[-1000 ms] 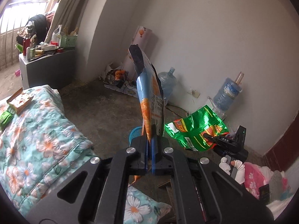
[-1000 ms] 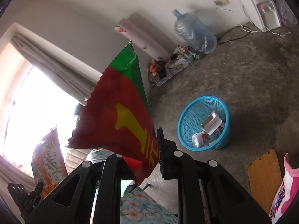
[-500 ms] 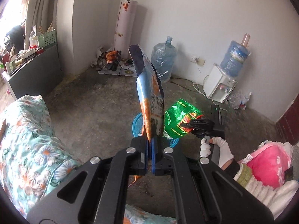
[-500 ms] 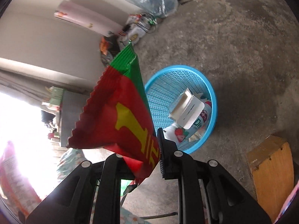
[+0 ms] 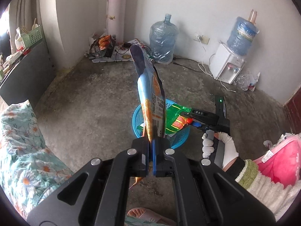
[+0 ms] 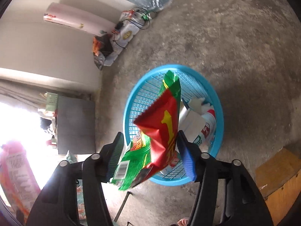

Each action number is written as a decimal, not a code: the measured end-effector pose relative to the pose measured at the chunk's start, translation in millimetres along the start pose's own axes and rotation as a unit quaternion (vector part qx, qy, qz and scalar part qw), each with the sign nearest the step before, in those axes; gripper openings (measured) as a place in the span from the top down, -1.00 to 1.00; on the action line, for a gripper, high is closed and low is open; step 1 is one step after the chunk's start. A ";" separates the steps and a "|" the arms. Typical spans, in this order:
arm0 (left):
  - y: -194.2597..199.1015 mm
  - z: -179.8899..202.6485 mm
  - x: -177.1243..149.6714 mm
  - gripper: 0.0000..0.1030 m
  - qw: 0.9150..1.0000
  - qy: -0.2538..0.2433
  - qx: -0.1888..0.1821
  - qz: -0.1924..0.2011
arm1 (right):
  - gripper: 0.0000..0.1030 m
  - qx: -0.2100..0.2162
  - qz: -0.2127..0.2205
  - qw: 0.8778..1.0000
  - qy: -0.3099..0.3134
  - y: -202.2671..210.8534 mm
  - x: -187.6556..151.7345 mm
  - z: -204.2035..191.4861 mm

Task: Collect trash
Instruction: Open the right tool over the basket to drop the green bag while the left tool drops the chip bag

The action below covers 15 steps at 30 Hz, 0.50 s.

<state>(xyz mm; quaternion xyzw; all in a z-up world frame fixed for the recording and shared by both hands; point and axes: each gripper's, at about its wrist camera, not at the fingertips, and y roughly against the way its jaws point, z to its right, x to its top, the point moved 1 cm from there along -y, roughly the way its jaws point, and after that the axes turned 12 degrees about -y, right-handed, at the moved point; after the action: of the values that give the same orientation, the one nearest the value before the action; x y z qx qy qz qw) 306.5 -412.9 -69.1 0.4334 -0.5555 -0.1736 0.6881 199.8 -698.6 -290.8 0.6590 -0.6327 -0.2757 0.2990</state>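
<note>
While over basket, right gripper just opened, green bag loose between; left gripper clamped on orange bag.

Bare concrete floor, white wall behind. Water dispenser against wall at right, blue bottle on top. Spare water jug on floor near wall. Patterned roll upright in corner. Floral bedding at left. Dark cabinet by window, green basket on it. Pink cushion at right. Wooden board on floor.
</note>
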 end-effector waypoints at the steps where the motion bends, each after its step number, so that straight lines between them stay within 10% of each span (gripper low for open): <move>1: -6.4 2.9 3.6 0.98 1.000 -0.005 -0.002 -0.003 | -0.13 0.007 0.006 1.000 0.001 6.7 1.0 -0.1; 9: -81.1 38.0 38.0 0.98 0.995 -0.087 0.017 -0.036 | -0.13 0.044 0.037 0.998 -0.012 47.3 5.1 8.1; 15: -162.5 89.6 47.3 0.98 0.968 -0.223 0.094 -0.065 | -0.13 0.035 0.042 0.998 0.003 56.6 1.6 10.6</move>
<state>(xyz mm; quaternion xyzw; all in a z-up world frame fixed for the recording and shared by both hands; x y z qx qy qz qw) 279.2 -574.8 -167.6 0.4820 -0.6793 -0.2569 0.4902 154.1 -701.9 -255.9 0.6429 -0.6682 -0.2384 0.2886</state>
